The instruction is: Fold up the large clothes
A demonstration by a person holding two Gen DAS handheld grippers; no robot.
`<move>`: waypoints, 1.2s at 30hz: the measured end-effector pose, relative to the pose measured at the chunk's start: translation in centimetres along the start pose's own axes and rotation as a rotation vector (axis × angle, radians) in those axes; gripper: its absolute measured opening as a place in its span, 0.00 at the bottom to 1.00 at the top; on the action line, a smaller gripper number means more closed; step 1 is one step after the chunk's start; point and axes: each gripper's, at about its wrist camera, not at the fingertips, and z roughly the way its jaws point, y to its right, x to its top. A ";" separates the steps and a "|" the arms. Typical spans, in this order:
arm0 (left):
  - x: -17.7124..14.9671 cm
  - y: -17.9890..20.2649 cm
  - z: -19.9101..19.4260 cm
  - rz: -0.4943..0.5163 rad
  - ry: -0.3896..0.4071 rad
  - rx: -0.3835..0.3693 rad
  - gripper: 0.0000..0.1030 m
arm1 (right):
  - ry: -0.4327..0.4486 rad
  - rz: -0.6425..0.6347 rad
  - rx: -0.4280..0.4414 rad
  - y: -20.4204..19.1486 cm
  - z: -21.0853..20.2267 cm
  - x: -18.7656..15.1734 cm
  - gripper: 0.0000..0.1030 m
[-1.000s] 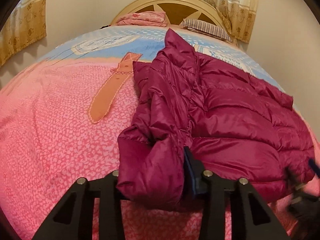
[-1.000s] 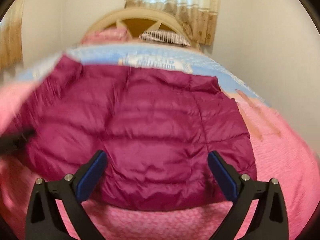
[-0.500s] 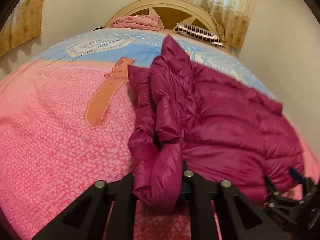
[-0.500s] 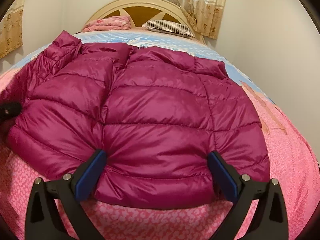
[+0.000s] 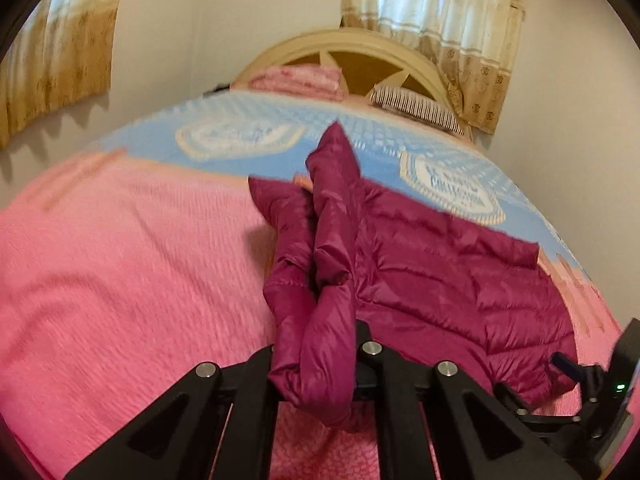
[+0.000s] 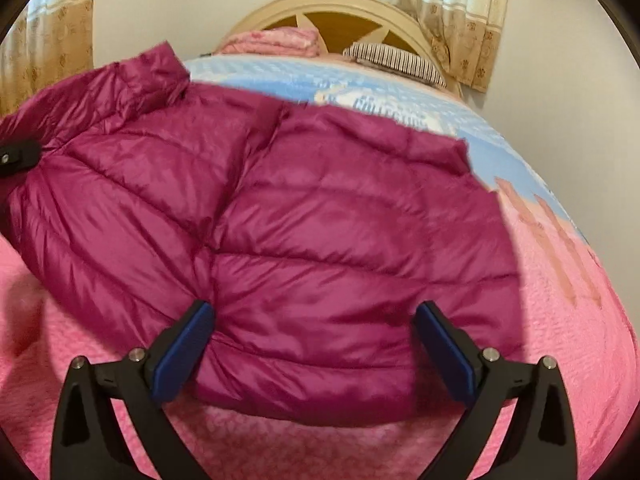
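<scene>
- I have the left gripper (image 5: pixel 316 354) pinched tight on a bunched fold at the left side of the magenta jacket (image 6: pixel 280 208); the fabric spills out over the closed fingers, and that side hangs lifted off the bed (image 5: pixel 120 280).
- The jacket itself lies spread across the pink bedspread, hem toward me, collar end toward the headboard (image 6: pixel 360 12).
- My right gripper (image 6: pixel 316 344) is spread wide, its blue pads (image 6: pixel 184 350) straddling the hem without pressing on it, so that hand holds nothing.
- I judge this to be the first side fold: the left edge is up and ready to be carried across the body of the jacket.
- The next move calls for swinging the held edge rightward over the middle, laying it flat, and only then letting go; the right gripper could pin the hem so the slippery shell does not slide.
- Room is generous: open bedspread on the left and in front. The wall (image 6: pixel 560 60) runs close along the right edge of the bed, so I would keep the fold on the bed's middle.
- The folded blanket (image 6: pixel 272 42) and striped pillow (image 6: pixel 396 60) sit well apart, by the headboard.
</scene>
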 end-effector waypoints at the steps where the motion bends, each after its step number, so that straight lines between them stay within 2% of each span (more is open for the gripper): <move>1: 0.7 1.1 -0.6 0.027 0.025 -0.002 0.05 | 0.014 0.012 0.001 1.0 -0.5 0.1 0.99; 4: 2.4 4.6 -2.0 0.117 0.089 -0.023 0.05 | 0.044 0.107 -0.035 6.7 -1.9 0.3 1.00; 8: 3.4 11.0 -3.3 0.249 0.157 -0.077 0.05 | 0.017 0.185 -0.183 14.8 -1.7 -0.6 1.00; 13: 2.3 20.1 -2.9 0.435 0.173 -0.166 0.05 | -0.016 0.299 -0.304 23.1 -2.4 -2.8 1.00; 15: 0.4 24.7 -1.4 0.536 0.153 -0.191 0.05 | -0.023 0.343 -0.335 25.3 -2.8 -3.9 1.00; 16: -0.3 25.8 -1.0 0.567 0.147 -0.196 0.05 | -0.030 0.367 -0.347 26.4 -2.9 -4.5 1.00; 19: -4.9 30.9 2.2 0.740 0.115 -0.183 0.05 | -0.044 0.419 -0.368 27.6 -4.0 -6.0 1.00; 23: -10.0 34.0 5.9 0.906 0.073 -0.149 0.07 | -0.065 0.449 -0.376 29.1 -4.2 -7.9 1.00; 25: -11.4 34.6 5.8 0.961 0.105 -0.114 0.10 | -0.070 0.455 -0.376 29.6 -4.5 -8.7 1.00; 27: -11.4 34.6 4.7 0.980 0.136 -0.113 0.17 | -0.076 0.466 -0.372 29.8 -4.6 -9.3 1.00; 28: -10.8 34.5 4.0 0.975 0.147 -0.119 0.24 | -0.075 0.473 -0.371 29.9 -4.6 -9.3 1.00; 30: -9.9 34.5 2.3 0.962 0.176 -0.132 0.44 | -0.068 0.482 -0.363 30.0 -4.7 -9.0 1.00; 32: -8.4 33.8 -0.4 0.931 0.264 -0.129 0.86 | -0.057 0.481 -0.361 30.0 -5.1 -8.3 1.00; 34: -7.3 32.6 -2.7 0.882 0.337 -0.136 0.98 | -0.047 0.477 -0.367 30.0 -5.1 -7.5 0.98; 36: -5.3 30.7 -3.6 0.828 0.370 -0.117 0.98 | -0.030 0.476 -0.364 29.8 -5.6 -6.2 0.94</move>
